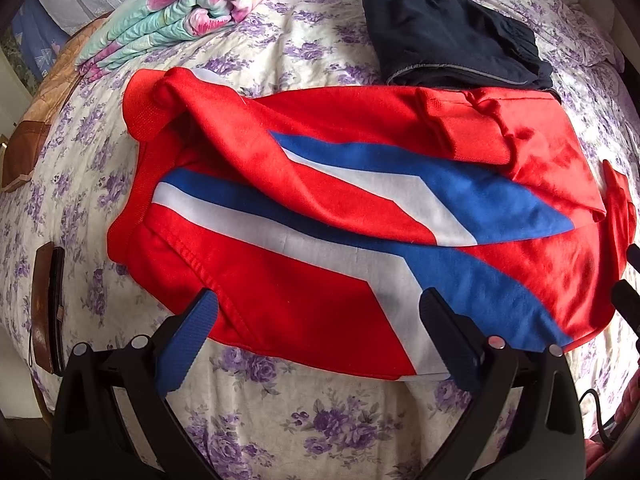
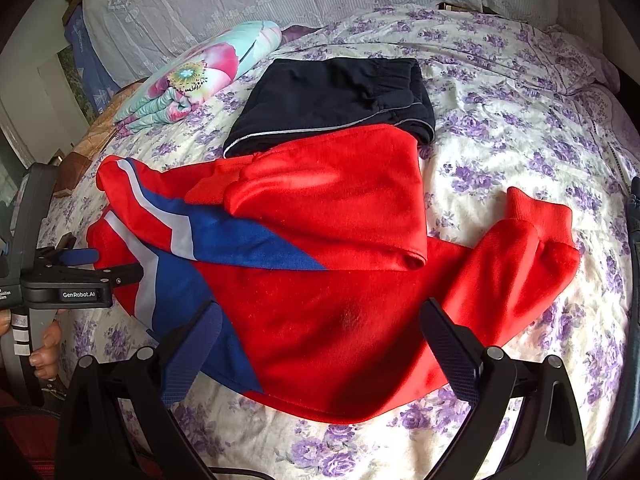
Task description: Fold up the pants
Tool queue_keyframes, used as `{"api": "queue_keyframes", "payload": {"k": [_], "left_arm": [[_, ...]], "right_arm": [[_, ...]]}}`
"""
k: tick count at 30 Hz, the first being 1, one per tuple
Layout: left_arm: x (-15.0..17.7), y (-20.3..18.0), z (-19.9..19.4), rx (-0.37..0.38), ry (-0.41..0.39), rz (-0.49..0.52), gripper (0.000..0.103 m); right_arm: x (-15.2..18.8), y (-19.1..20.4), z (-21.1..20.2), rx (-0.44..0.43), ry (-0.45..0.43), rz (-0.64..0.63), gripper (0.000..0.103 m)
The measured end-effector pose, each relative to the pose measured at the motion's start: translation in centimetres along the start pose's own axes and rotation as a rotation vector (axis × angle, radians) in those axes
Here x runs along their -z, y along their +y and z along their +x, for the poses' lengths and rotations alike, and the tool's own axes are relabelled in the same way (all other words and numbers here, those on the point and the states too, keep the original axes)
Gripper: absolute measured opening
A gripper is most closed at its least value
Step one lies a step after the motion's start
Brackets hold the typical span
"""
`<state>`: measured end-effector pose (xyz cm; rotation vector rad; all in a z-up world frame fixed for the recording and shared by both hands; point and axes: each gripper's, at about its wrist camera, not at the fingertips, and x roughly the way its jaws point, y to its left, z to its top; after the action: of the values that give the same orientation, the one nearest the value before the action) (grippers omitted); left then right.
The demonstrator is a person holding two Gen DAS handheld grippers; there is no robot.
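Two garments lie on one bed [image 2: 520,152]: one red pair of pants [image 1: 320,208] with blue and white stripes, and one dark folded garment [image 1: 448,36] behind it. One rolled floral blanket [image 1: 176,12] sits at the far left. Two grippers are in view, a left gripper [image 1: 320,320] and a right gripper [image 2: 320,332], each with two fingers set wide apart. One hand [image 2: 44,352] shows.
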<state>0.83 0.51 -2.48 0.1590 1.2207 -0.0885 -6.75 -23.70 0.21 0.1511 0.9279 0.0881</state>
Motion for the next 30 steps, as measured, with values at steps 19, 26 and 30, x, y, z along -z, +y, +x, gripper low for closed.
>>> {"api": "queue_keyframes", "payload": {"k": [19, 26, 30], "left_arm": [[1.1, 2.7, 3.5, 0.028, 0.054, -0.08, 0.099], [3.8, 3.6, 3.9, 0.115, -0.135, -0.081, 0.099], [6.4, 3.2, 3.8, 0.115, -0.326, -0.035, 0.099]], "right_arm": [[-2.5, 1.2, 0.5, -0.01, 0.016, -0.059, 0.099], [-6.4, 4.8, 2.6, -0.019, -0.039, -0.172, 0.099], [-7.4, 7.2, 5.0, 0.006, -0.041, -0.272, 0.099]]}}
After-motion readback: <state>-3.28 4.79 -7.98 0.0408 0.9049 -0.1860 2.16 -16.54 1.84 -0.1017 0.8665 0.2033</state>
